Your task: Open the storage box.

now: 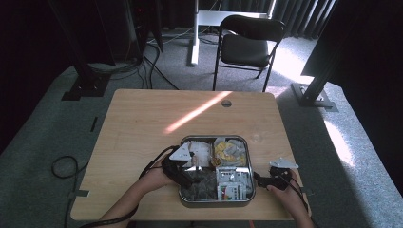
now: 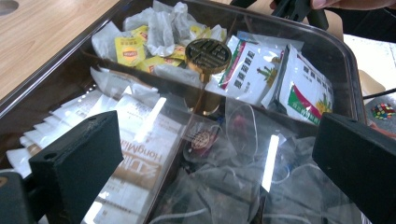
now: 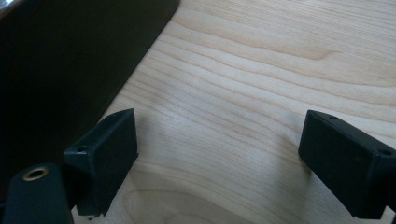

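A metal tin [image 1: 214, 137] with a clear lid [image 2: 219, 154] sits near the table's front edge. A gold knob [image 2: 208, 55] stands at the lid's middle. Under the lid lie yellow tea bags [image 2: 128, 49], white-and-green sachets [image 2: 261, 70], white packets [image 2: 140, 140] and clear wrappers [image 2: 243, 191] in separate compartments. My left gripper [image 1: 187, 172] hovers over the tin's left half, open [image 2: 215, 140], jaws wide apart above the lid. My right gripper [image 1: 260, 180] is just right of the tin, open [image 3: 219, 135] over bare wood, the tin's dark wall [image 3: 70, 60] on its left.
The wooden table [image 1: 142, 123] has a cable hole [image 1: 226, 103] at the back and a sunlit streak across it. A black folding chair [image 1: 249, 40] stands beyond it. Cables lie on the carpet at left. A small colour cube [image 2: 383, 111] lies beyond the tin.
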The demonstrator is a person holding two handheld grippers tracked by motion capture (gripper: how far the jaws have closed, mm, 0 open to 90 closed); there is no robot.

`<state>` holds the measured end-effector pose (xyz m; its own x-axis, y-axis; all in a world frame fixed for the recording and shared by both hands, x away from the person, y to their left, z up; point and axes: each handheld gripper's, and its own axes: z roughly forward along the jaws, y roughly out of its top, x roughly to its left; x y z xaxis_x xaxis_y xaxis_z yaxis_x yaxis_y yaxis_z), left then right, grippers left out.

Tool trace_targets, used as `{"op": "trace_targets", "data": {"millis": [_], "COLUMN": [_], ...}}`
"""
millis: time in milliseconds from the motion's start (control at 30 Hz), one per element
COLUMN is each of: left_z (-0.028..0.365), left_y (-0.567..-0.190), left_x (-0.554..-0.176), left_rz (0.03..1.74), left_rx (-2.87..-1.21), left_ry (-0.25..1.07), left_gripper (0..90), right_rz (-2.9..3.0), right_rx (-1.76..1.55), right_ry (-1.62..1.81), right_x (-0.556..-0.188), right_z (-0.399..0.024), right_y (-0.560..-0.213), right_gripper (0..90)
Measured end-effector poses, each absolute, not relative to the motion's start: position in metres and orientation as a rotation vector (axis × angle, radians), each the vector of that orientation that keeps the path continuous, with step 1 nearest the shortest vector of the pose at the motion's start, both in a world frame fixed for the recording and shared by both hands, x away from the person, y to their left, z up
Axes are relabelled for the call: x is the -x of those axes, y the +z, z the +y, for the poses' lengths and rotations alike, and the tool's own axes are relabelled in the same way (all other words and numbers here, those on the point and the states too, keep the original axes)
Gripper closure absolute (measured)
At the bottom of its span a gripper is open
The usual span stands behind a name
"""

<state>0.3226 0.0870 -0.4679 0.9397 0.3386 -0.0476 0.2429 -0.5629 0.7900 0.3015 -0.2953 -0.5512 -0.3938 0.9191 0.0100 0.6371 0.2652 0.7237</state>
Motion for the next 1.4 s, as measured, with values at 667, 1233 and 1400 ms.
{"op": "trace_targets", "data": {"millis": [667, 1233, 1400], "left_z": [0.054, 0.038, 0.032], "left_y": [-0.469, -0.471, -0.472], "left_x": [-0.332, -0.338, -0.341], "left_rz": [0.373, 0.393, 0.405], "left_rx": [-2.213, -2.256, -2.263], "left_ry": [0.122, 0.174, 0.187], "left_gripper": [3.5, 24.0, 31.2], "right_rz": [2.127, 2.126, 2.127], "right_rx": [-1.408, -1.41, -1.409], "right_ry": [0.92, 0.921, 0.92], "right_x": [-0.301, -0.301, -0.301], "right_z": [-0.295, -0.295, -0.295], "right_y": [-0.551, -0.551, -0.551], "right_gripper": [11.2, 11.2, 11.2]}}
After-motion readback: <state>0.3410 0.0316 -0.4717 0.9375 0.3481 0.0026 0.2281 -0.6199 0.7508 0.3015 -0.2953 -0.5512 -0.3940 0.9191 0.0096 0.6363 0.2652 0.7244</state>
